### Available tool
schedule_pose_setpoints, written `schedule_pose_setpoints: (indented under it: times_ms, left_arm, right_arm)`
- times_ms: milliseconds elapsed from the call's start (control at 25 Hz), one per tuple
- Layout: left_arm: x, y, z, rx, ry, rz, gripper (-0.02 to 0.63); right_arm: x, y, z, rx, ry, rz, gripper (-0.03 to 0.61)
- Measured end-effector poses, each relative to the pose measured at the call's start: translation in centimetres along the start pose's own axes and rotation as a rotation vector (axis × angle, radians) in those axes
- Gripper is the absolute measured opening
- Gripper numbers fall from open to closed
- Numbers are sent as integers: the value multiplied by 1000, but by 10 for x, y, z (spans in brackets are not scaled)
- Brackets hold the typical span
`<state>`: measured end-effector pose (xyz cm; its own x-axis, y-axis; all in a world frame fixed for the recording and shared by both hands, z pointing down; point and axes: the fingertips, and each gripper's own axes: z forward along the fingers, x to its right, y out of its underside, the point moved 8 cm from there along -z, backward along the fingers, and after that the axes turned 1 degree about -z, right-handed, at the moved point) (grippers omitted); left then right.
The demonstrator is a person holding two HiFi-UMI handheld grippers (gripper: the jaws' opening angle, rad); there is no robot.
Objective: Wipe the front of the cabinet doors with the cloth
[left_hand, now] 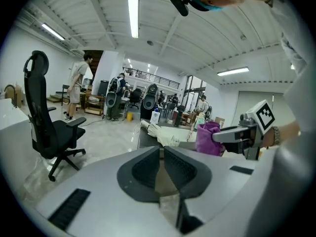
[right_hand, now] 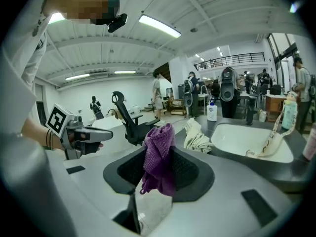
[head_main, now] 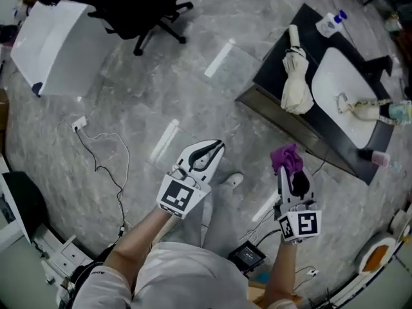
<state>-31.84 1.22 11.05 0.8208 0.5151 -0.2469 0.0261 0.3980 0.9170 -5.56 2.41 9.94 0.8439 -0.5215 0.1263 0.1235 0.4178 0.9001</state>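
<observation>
Right gripper (head_main: pixel 286 176) has its jaws pressed together on the purple cloth (right_hand: pixel 159 157), pinching it near the middle. Its forearm rises from 6 o'clock in the head view and the jaws aim toward 12. Seen along the jaws in the right gripper view, the cloth's long axis runs from 12 to 6 o'clock: a bunched top stands above the pads and a looser tail droops below them.

Left gripper (left_hand: pixel 162 157) has its jaws brought together with nothing between them. Its forearm comes in from 7 o'clock and the jaws aim toward 1.

In the head view the dark cabinet (head_main: pixel 302 131) lies at about 1 o'clock from the cloth, apart from it. A white sink (head_main: pixel 347 102) is set in the cabinet's top, and a cream bundle of fabric (head_main: pixel 295 76) lies beside the sink.
</observation>
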Motion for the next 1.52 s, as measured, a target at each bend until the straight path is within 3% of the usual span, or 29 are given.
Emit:
schedule_pose_setpoints:
  times_ms: [280,480,560,760,840,1240,1520]
  left_arm:
    - [-48,57,72,-60,109,32,32]
    - [-55,104,114,-79,204,86,32]
    - [-54,129,124,-103,226,65,32]
    - [-65,175,135,-124,146,-110,32]
    - [-77,181,136,-118,114,-146,32]
    - [-108,166,167,-102,135,4,32]
    - [-106,180,170,-116,76,2,32]
  right_arm:
    - [-3,61,73,-73,9,7,147]
    - [8,104,126,-71,27,42,147]
    - [12,124,144,-87,39,54,147]
    - [21,155,188,-103,64,66,147]
    - [24,158,204,-93,75,81,147]
    - [46,157,263,-46,160,77,147]
    - [68,169,274,-16,191,154,147]
